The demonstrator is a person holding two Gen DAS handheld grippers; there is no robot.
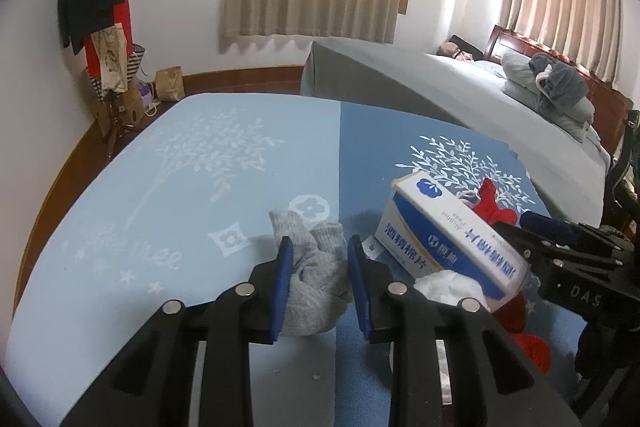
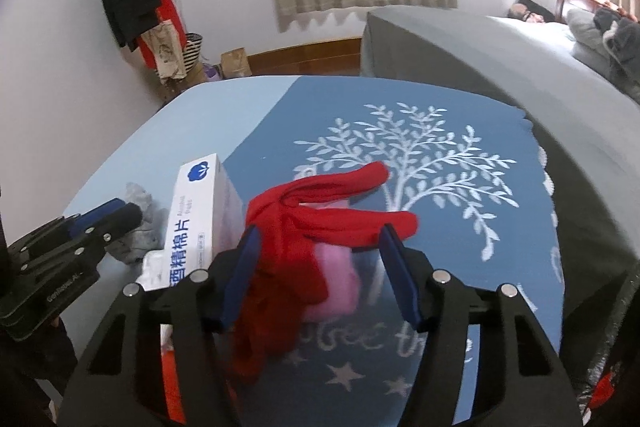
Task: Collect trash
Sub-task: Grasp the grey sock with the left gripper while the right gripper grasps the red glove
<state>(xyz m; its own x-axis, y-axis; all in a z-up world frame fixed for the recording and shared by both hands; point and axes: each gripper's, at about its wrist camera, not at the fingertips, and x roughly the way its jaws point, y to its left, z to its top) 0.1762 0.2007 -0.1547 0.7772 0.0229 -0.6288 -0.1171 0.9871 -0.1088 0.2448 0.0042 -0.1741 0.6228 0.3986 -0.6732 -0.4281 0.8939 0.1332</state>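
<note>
On the blue cloth (image 1: pixel 168 195) | left gripper (image 1: pixel 318 247) spread around grey sock (image 1: pixel 316 279) | right gripper (image 2: pixel 316 239) spread around red glove (image 2: pixel 296 251) | box (image 1: pixel 448 235) contents hidden

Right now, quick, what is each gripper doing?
Left gripper: open, its fingers either side of the crumpled grey knitted glove.
Right gripper: open, around the red fabric glove, not clamped.

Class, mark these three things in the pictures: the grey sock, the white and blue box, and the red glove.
grey sock (image 1: pixel 316 279): left wrist view, on its bunched middle.
white and blue box (image 1: pixel 448 239): left wrist view, on its printed long side.
red glove (image 2: pixel 288 251): right wrist view, on its palm.
</note>
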